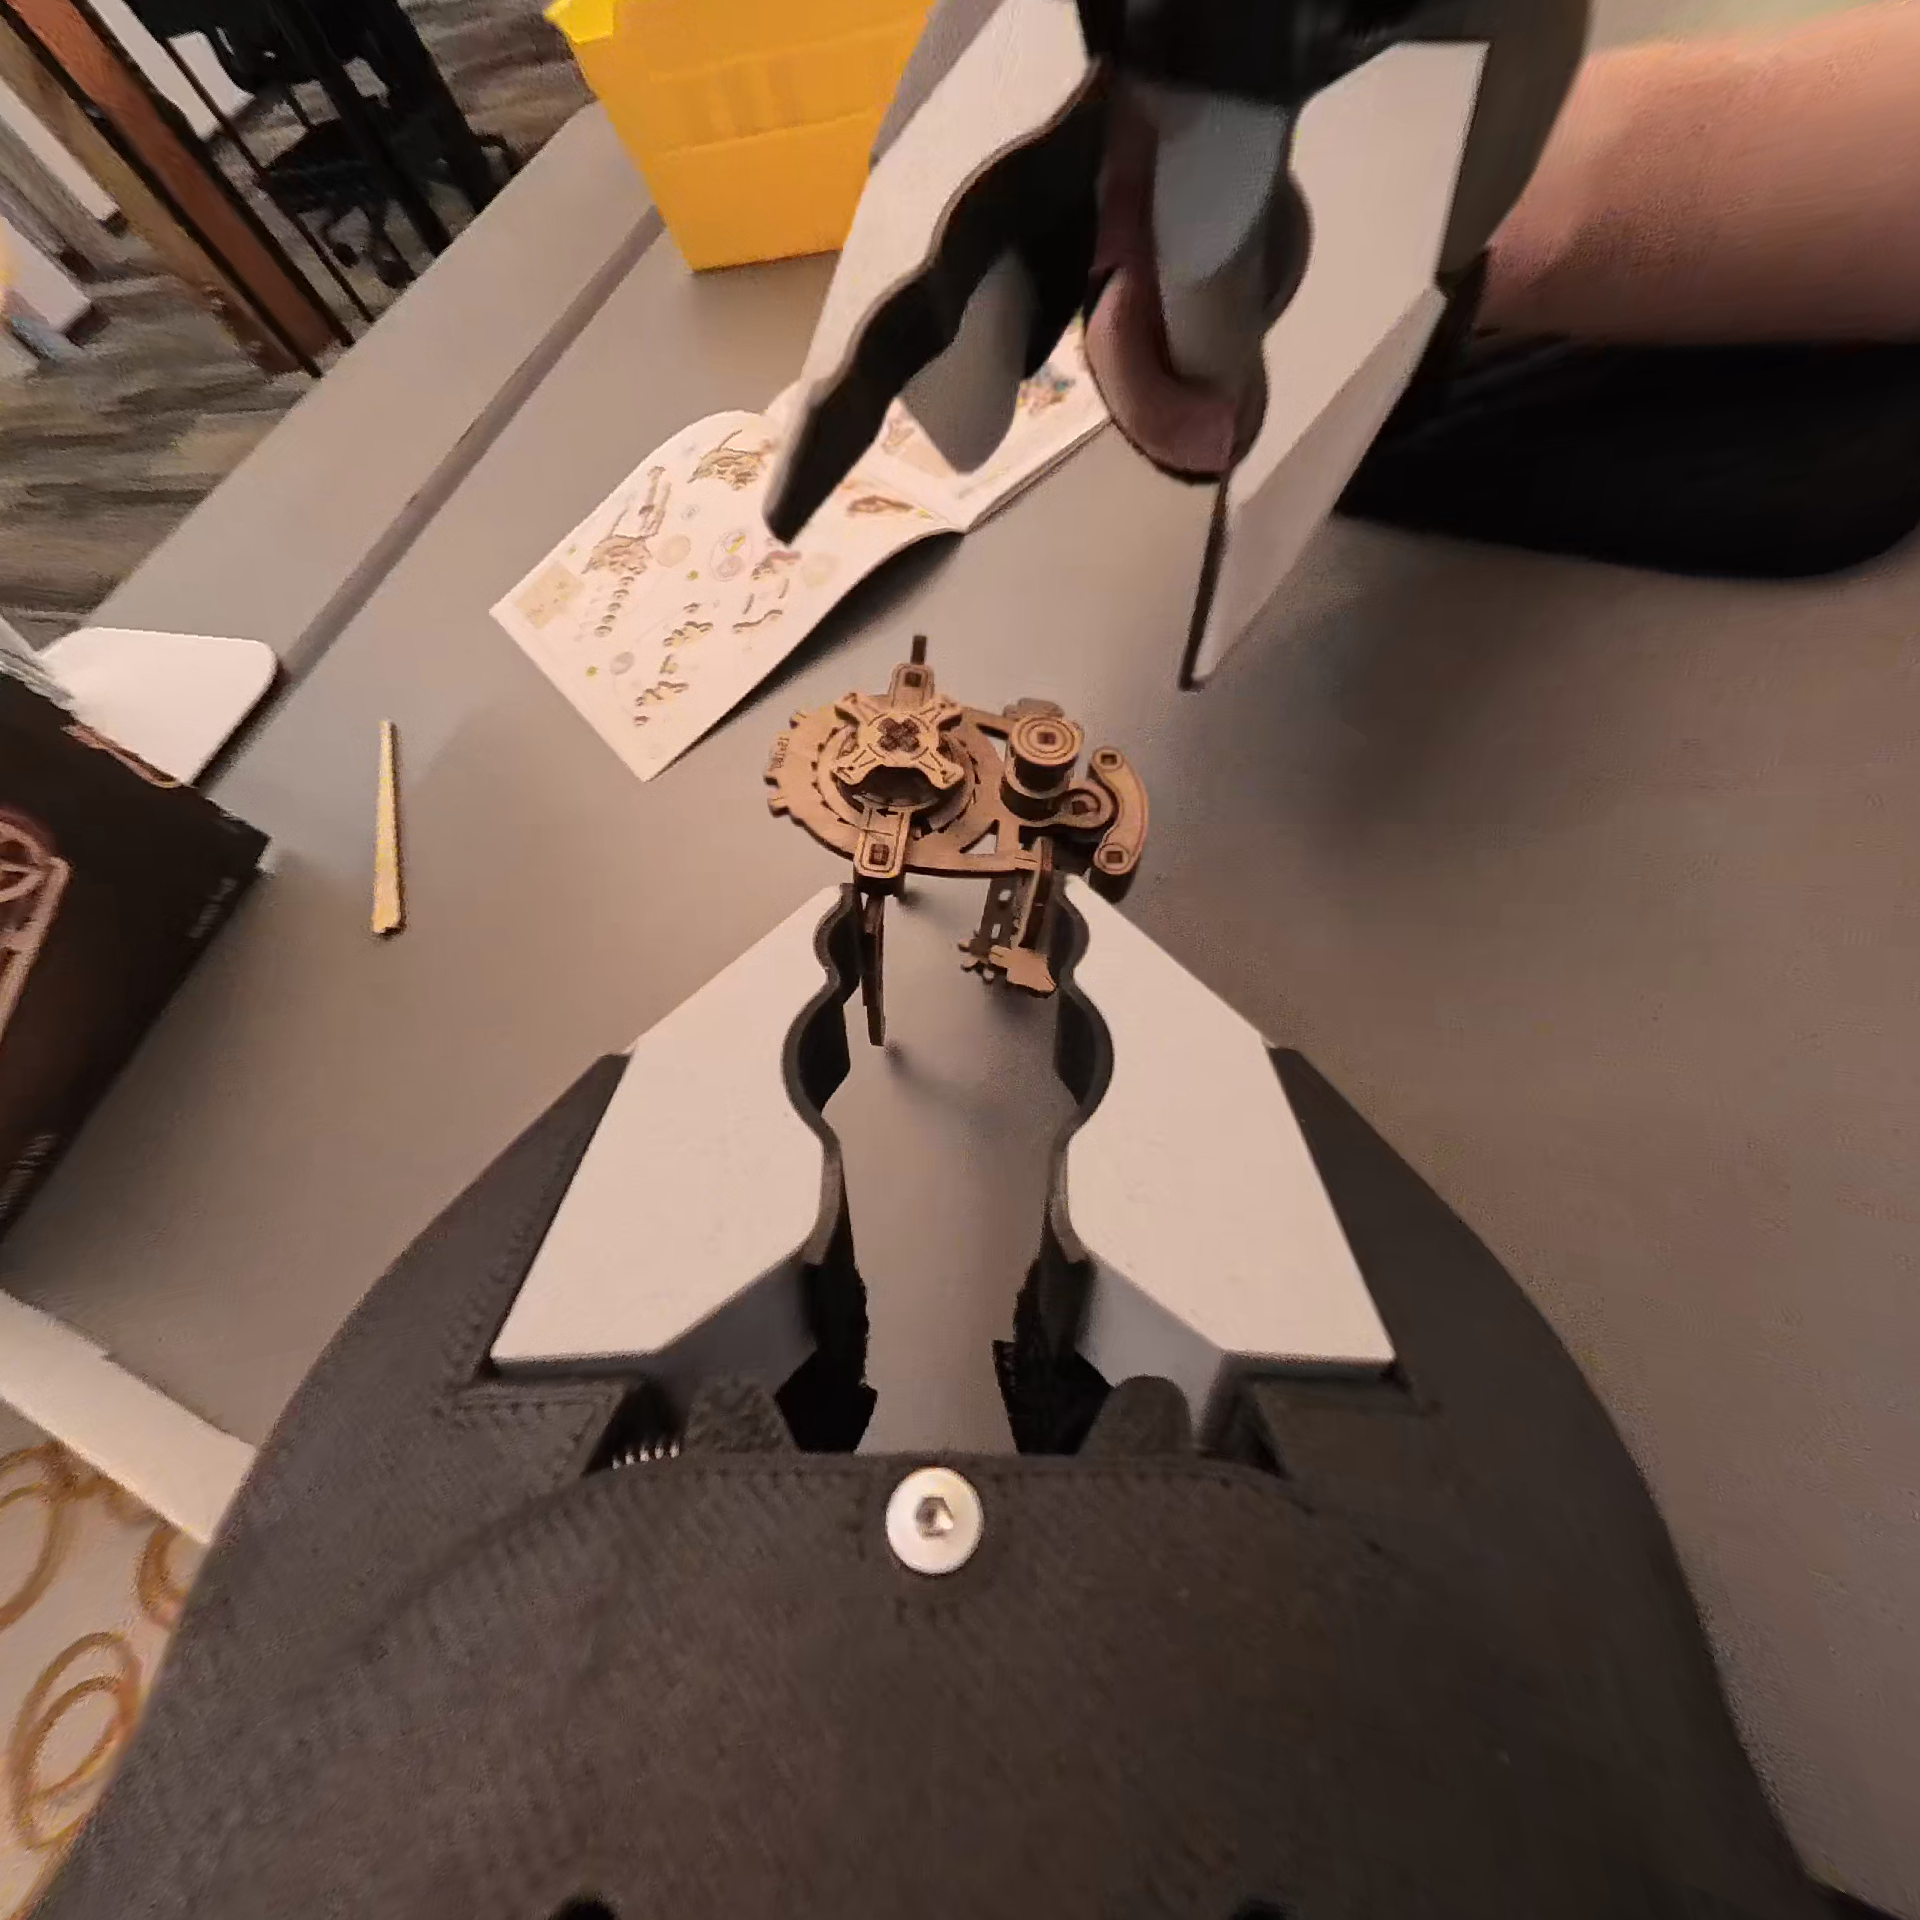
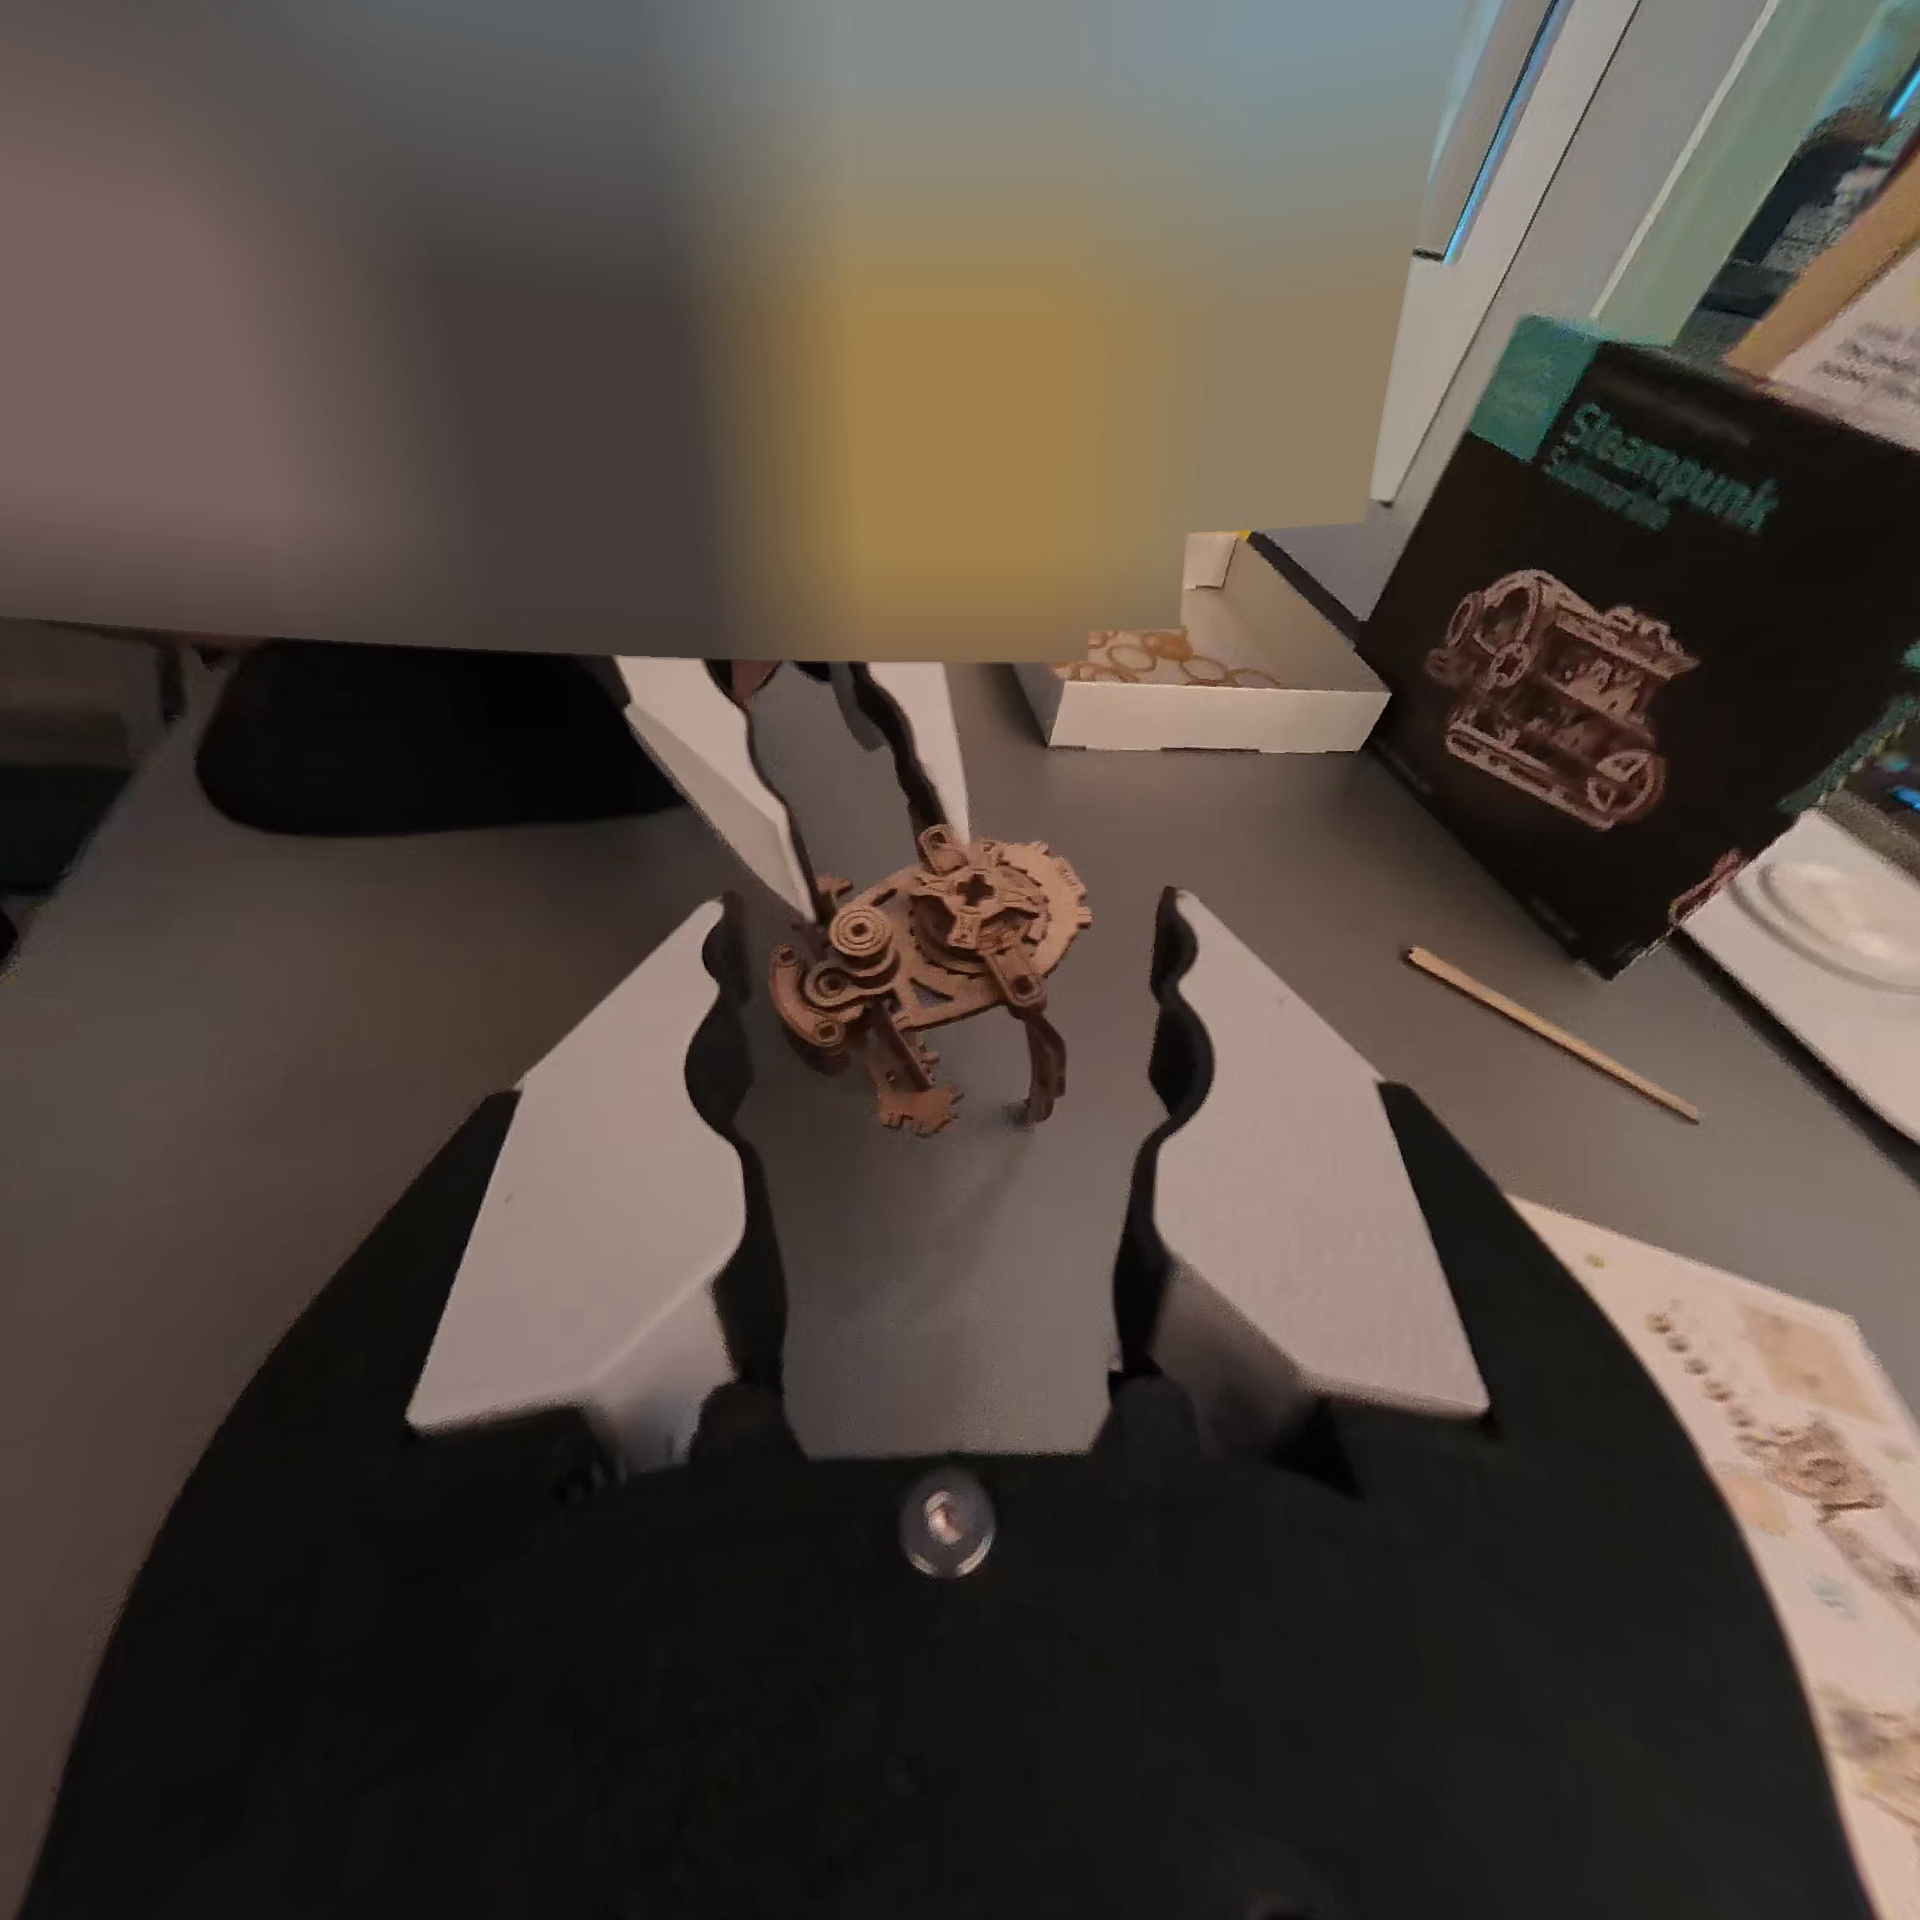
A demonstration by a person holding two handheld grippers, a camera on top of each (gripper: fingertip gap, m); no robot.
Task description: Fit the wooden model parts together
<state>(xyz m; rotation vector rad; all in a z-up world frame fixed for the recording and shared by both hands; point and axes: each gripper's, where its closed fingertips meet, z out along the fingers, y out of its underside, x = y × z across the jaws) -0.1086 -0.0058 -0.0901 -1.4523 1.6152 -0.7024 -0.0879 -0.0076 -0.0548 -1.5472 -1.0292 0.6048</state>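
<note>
A small brown wooden model (image 1: 956, 790) of gears on thin legs stands on the grey table (image 1: 1455, 935). My left gripper (image 1: 961, 920) reaches it from the near side. Its jaws are closed in on the model's legs, one fingertip (image 1: 831, 935) against each side. My right gripper (image 1: 992, 592) hangs open and empty just beyond and above the model. In the right wrist view its jaws (image 2: 940, 914) stand wide on either side of the model (image 2: 935, 966), without touching it. The left gripper's fingers (image 2: 727, 810) show behind the model there.
An open instruction booklet (image 1: 707, 582) lies behind the model. A wooden stick (image 1: 387, 831) lies to its left. A dark kit box (image 2: 1621, 665), a white box of rubber bands (image 2: 1216, 717) and a yellow bin (image 1: 748, 125) stand around. A bare forearm (image 1: 1714, 187) is at the top right. The gap from one gripper's tips to the other's is roughly 5 cm.
</note>
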